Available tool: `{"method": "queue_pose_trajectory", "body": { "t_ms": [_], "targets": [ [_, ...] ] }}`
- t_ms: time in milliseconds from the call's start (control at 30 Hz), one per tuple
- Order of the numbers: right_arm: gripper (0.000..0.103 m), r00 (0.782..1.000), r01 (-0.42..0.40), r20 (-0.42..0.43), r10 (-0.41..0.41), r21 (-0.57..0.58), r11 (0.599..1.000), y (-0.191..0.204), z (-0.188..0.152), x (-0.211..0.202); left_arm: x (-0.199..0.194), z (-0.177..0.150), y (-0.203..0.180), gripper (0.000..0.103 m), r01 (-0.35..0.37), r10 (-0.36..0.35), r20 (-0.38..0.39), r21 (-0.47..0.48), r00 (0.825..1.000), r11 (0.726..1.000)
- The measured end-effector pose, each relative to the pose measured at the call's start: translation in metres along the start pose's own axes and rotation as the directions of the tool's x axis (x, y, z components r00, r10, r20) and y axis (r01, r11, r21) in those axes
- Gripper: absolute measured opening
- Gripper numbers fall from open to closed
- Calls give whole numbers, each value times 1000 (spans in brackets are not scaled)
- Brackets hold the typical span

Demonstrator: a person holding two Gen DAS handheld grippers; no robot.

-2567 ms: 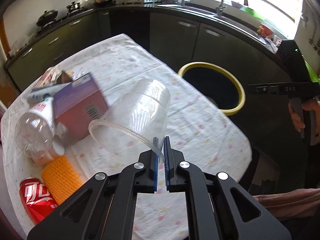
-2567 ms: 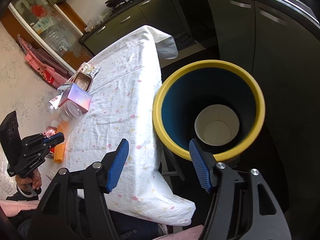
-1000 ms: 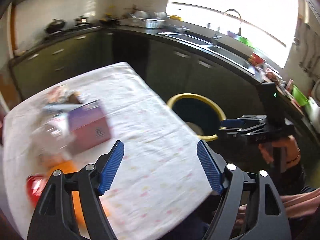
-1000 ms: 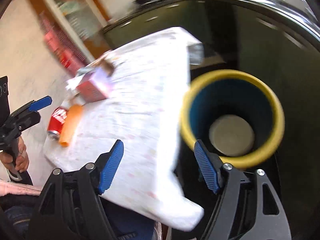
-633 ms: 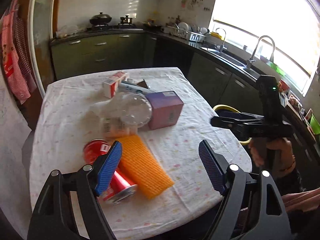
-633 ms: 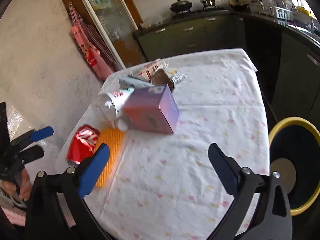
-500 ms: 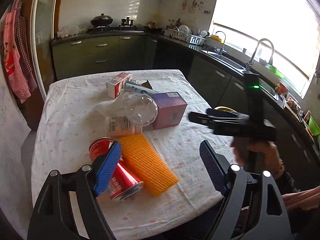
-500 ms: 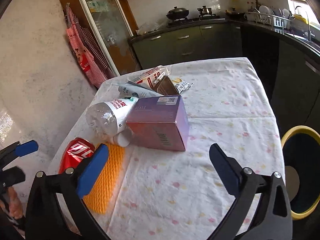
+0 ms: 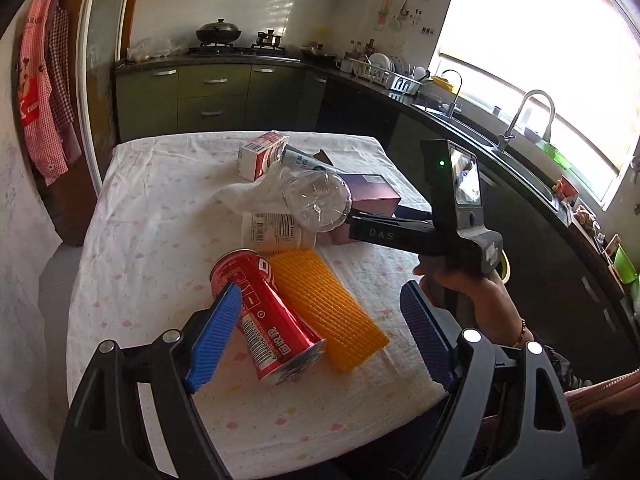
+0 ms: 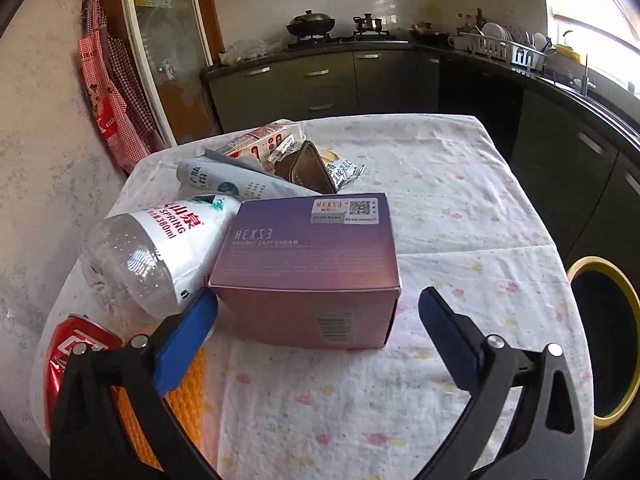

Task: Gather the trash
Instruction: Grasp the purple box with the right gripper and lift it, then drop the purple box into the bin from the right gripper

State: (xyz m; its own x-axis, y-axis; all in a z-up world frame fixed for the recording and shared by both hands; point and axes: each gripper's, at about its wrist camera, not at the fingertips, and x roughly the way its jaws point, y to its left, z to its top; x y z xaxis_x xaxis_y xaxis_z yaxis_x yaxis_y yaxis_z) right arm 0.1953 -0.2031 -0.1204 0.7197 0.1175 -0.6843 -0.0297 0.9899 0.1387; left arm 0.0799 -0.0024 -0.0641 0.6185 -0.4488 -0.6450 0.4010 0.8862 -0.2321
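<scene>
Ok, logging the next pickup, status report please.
Both tongs open, empty. Left tongs over red can and orange mat. Right tongs facing purple box; clear bottle leans against it. Yellow-rimmed bin beside table.

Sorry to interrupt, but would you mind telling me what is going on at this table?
A person is clearing trash off the table with a pair of tongs in each hand. The left tongs are open around a red can; the right tongs are open in front of a purple box. Neither holds anything. A yellow-rimmed bin waits beside the table.
</scene>
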Motion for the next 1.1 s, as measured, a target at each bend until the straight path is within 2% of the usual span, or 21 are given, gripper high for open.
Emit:
{"method": "queue_pose_trajectory", "body": {
  "t_ms": [67,100,133,167,433,733,833,967,1100],
  "targets": [
    [96,1000,15,7,-15,-2,1000,0,1,3,1,0,1,81,2,-2,-4,-1,1000,1000],
    [92,1000,22,10,-22,-7,1000,1,1,4,2,0,2,81,3,-3,-5,-2,1000,1000],
    [86,1000,24,13,-24,-9,1000,0,1,5,2,0,2,81,4,-4,-7,-3,1000,1000],
    [76,1000,20,7,-20,-9,1000,-1,2,6,3,-1,2,81,5,-5,-8,-4,1000,1000],
    [74,1000,-14,22,14,19,1000,-17,-4,-16,9,-1,-3,81,9,-9,-19,1,1000,1000],
    [74,996,-58,73,51,87,995,-52,-17,-73,19,-2,-9,81,14,-13,-39,15,999,1000],
    [74,992,-5,127,-10,121,993,-78,-21,-102,20,-3,-11,82,13,-12,-40,19,999,1000],
    [74,975,113,163,-148,206,972,-130,-29,-129,24,-3,-12,82,10,-9,-47,17,999,1000],
    [74,953,228,124,-278,311,922,-195,-38,-135,31,-4,-15,82,3,-2,-61,14,998,1000]
  ]
}}
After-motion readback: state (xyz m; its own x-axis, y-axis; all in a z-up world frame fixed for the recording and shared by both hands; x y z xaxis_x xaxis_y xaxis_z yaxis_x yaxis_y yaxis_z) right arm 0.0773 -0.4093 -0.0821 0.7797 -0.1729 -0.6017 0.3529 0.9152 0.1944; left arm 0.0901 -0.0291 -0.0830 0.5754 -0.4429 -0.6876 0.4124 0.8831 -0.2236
